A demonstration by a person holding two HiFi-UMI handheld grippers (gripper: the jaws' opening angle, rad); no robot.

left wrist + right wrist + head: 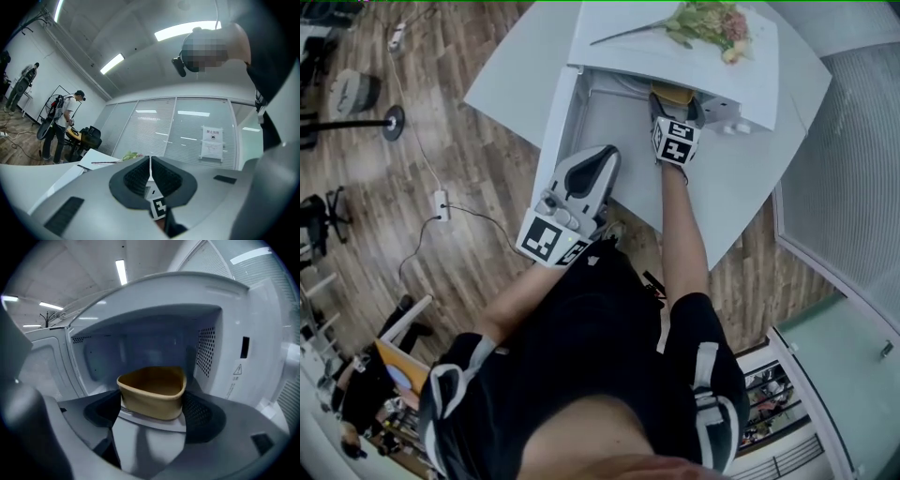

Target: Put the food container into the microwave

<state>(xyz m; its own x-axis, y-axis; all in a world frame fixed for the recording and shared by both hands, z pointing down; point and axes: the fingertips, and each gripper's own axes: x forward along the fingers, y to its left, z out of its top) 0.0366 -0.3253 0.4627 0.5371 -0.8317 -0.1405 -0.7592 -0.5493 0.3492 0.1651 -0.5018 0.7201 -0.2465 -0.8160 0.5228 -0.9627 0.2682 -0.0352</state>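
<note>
A white microwave (628, 52) stands on a white table (741, 187), its door (558, 131) swung open to the left. My right gripper (675, 108) is shut on a tan food container (672, 93) at the mouth of the oven. In the right gripper view the container (152, 390) is squeezed out of round between the pads (201, 411), with the empty cavity (140, 343) just behind it. My left gripper (605, 155) is shut on nothing beside the door's outer edge. In its own view it (150, 164) points up at the glass wall.
A spray of flowers (708, 23) lies on top of the microwave. A power strip (441, 202) with its cable lies on the wood floor to the left. A person (63, 126) stands by a desk far off. A glass partition (844, 159) runs along the right.
</note>
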